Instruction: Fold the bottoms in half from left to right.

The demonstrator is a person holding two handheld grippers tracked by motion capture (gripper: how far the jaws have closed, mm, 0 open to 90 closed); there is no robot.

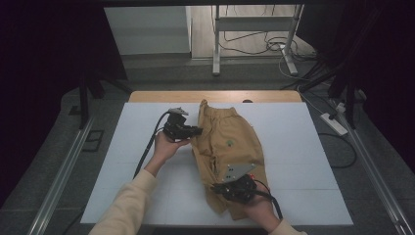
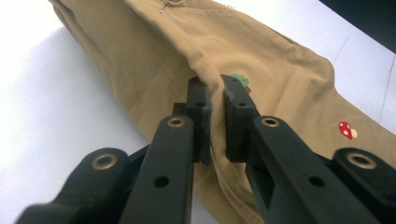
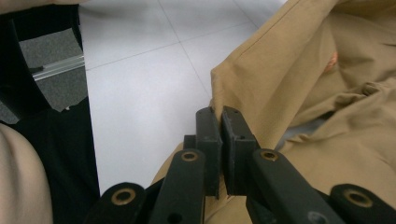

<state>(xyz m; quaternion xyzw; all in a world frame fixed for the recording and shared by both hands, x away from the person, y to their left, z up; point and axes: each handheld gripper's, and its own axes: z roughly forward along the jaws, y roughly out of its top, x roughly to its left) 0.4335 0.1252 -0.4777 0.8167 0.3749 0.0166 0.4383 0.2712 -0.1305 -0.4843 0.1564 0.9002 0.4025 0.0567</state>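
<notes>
White table (image 1: 122, 166): tan shorts (image 1: 235, 142) pinched in both left gripper (image 2: 215, 114) and right gripper (image 3: 220, 135) jaws, seemingly by folded edges.

Bare white table (image 1: 303, 147) either side of the tan shorts (image 1: 230, 142); no obstacles there.

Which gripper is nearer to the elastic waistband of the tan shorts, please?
Left. The left gripper pinches the shorts' edge just below the waistband; the right gripper grips fabric near the leg hem, at the opposite end.

Tan shorts (image 1: 230, 147) with a red-and-white mushroom and, apparently, a green motif.
</notes>
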